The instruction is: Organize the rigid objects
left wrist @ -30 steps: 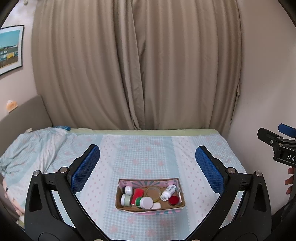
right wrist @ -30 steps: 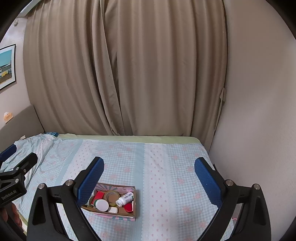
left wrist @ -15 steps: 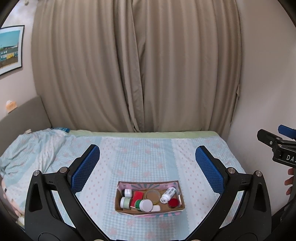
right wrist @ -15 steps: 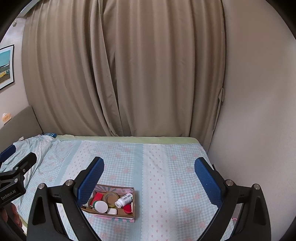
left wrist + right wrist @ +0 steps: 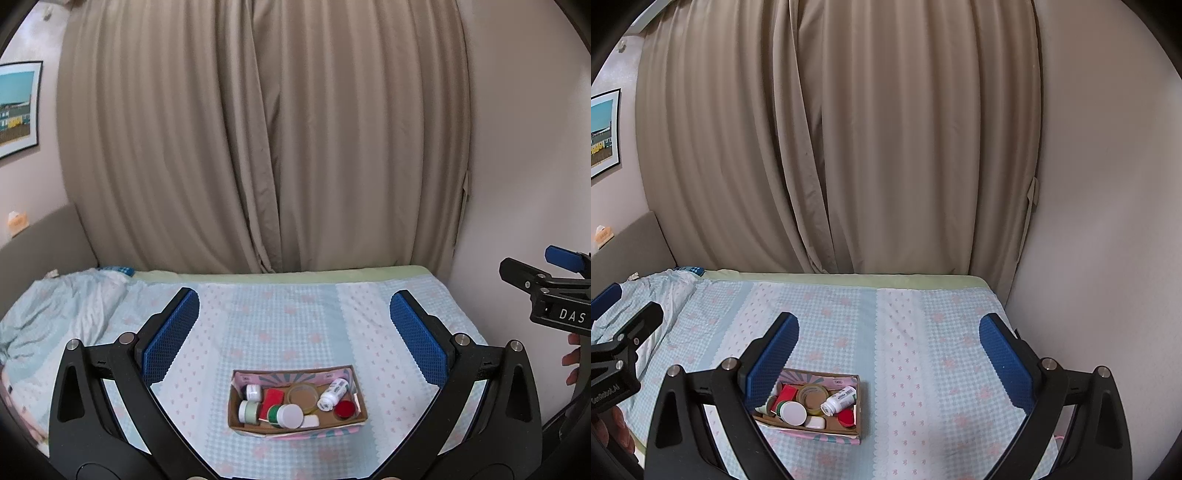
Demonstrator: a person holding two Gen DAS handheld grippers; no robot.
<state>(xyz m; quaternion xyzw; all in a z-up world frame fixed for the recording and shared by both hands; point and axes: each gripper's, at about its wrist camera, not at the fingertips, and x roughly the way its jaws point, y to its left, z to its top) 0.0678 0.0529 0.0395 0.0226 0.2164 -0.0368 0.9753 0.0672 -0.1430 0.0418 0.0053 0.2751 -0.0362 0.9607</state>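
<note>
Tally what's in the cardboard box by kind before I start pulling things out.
In the cardboard box:
White pill bottles: 2, lying one, small one
Jars with lids: 2, pale green, green with white lid
Tape rolls: 1
Red items: 2, flat piece, round cap
Small white piece: 1
Total: 8 visible

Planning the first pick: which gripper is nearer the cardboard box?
Left, marginally. The left gripper points straight at the cardboard box, centred ahead; the right gripper sits off to the box's right, both open above the bed.
</note>
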